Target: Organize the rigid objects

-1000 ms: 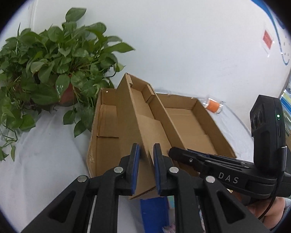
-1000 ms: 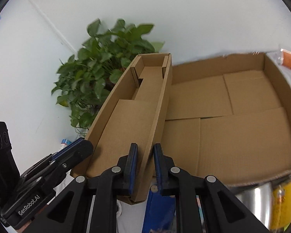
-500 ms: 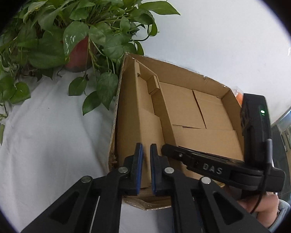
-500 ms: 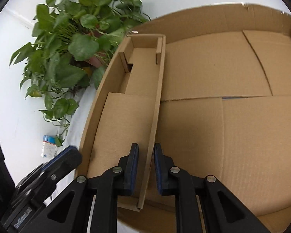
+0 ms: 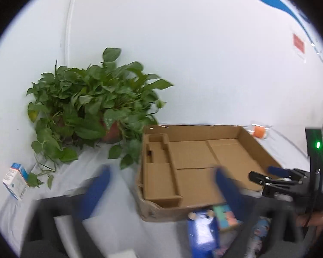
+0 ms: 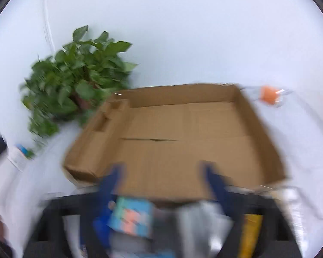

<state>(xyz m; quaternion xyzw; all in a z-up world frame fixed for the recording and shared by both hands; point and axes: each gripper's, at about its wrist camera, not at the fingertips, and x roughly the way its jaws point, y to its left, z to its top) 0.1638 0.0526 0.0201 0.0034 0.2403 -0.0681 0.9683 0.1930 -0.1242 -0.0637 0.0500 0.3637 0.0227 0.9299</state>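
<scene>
Currently both grippers have jaws spread wide, holding nothing: left gripper (image 5: 161, 185) and right gripper (image 6: 161, 172) each hover at the near edge of the cardboard box (image 5: 204, 163). Box sits flat on the white-covered desk (image 5: 64, 182), narrow cardboard divider (image 5: 159, 172) along its left wall. Potted plant (image 5: 92, 111) just left of the box, small carton (image 5: 15, 180) further left. Colourful packs (image 6: 131, 217) lie in front, blurred.

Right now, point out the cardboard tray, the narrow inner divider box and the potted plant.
cardboard tray (image 5: 236, 159), left wrist view, bare floor.
narrow inner divider box (image 5: 159, 180), left wrist view, its floor.
potted plant (image 5: 92, 107), left wrist view, leaves.
</scene>
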